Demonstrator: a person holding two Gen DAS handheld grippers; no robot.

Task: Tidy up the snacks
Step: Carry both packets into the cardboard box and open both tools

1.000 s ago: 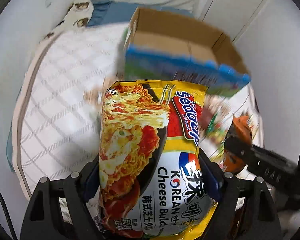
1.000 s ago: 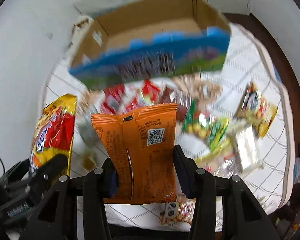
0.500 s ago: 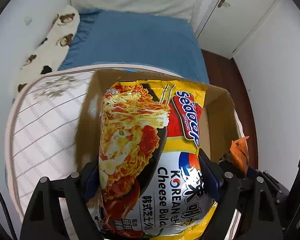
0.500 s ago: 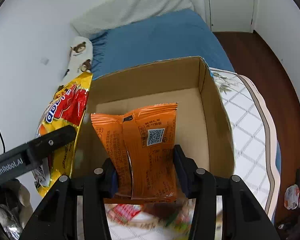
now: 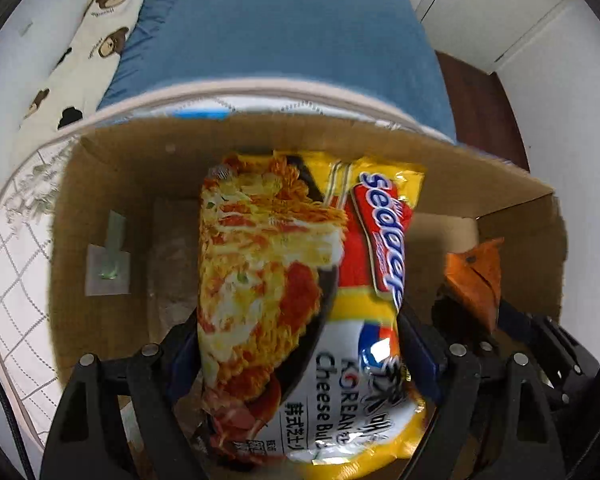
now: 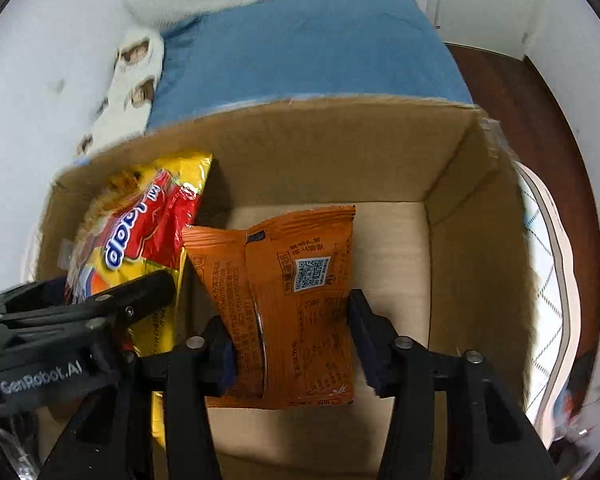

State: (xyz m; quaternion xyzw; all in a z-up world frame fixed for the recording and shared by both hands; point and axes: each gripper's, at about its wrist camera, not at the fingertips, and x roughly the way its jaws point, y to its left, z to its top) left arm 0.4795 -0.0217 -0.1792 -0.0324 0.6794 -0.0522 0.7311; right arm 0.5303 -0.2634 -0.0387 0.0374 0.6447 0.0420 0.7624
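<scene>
Lowering both packets into the cardboard box (image 6: 452, 264) is the step in hand, and it calls for a clean release low over the floor. Nearest in the left wrist view, the left gripper (image 5: 300, 356) pinches the yellow noodle packet (image 5: 300, 280) across its lower half, the packet standing up between the 2 fingers with its far end over the left part of the box interior. In the right wrist view the right gripper (image 6: 290, 344) clamps the orange snack packet (image 6: 296, 300) by its lower edge, seam side toward the camera, over the bare box floor toward the right. The 2 packets sit just beside each other, so I judge it best to let go of 1 at a time, or part them first, to keep the noodle packet from toppling onto the orange one. Keep each claw inside the walls and drop the wrist until the packet is close to the floor before spreading the fingers. Beyond the box's far wall lie the blue bedsheet (image 6: 300, 40) and the bear-print pillow (image 5: 96, 36).

Compared with 0.5 s ago, both grippers have come lower and further in: the box walls now fill each view, and the far wall rises above the packet tops. 1 s ago the box was still ahead, with loose snacks below.
</scene>
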